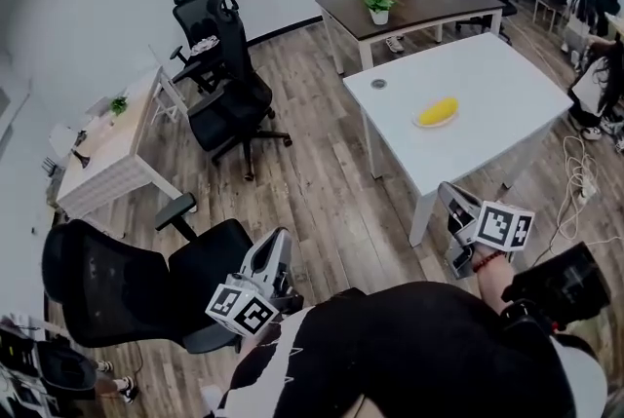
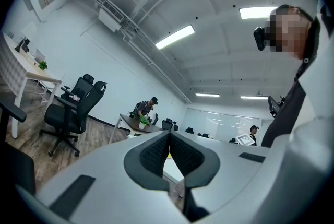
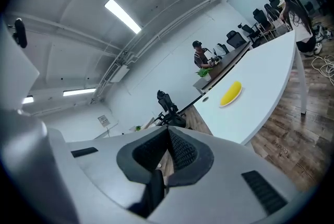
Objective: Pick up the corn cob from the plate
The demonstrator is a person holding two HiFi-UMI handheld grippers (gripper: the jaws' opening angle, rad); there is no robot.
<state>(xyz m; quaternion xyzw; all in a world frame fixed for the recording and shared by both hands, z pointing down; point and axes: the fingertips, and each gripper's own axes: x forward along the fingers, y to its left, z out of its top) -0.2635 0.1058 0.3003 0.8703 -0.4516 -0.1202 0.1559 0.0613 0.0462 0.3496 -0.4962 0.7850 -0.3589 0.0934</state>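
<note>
Corn cob (image 1: 438,110) lay on a yellow plate (image 1: 420,123) on the white table (image 1: 487,75), well ahead of both tongs and touching neither. From the head view, the left tongs (image 1: 278,239) were held level over the wooden floor, just beside a black office chair (image 1: 146,280). The right tongs (image 1: 448,193) sat near the table's front corner, with the cob well beyond their tips.

The left tongs' own view showed the dark ribbed pads pressed together with nothing gripped. Past their tips it caught only the pale table edge, and the cob could not be made out clearly there. It did show a person bent over a potted plant (image 2: 143,120) at a brown table (image 2: 130,122) far ahead, with office chairs off to the left.

The right tongs' own view showed their pads meeting as well, with nothing between them. This view gave the clearest look at the cob (image 3: 231,93), lying above and to the right of the closed tips on the long white top. The same person (image 3: 200,56) stood further off behind it.
</note>
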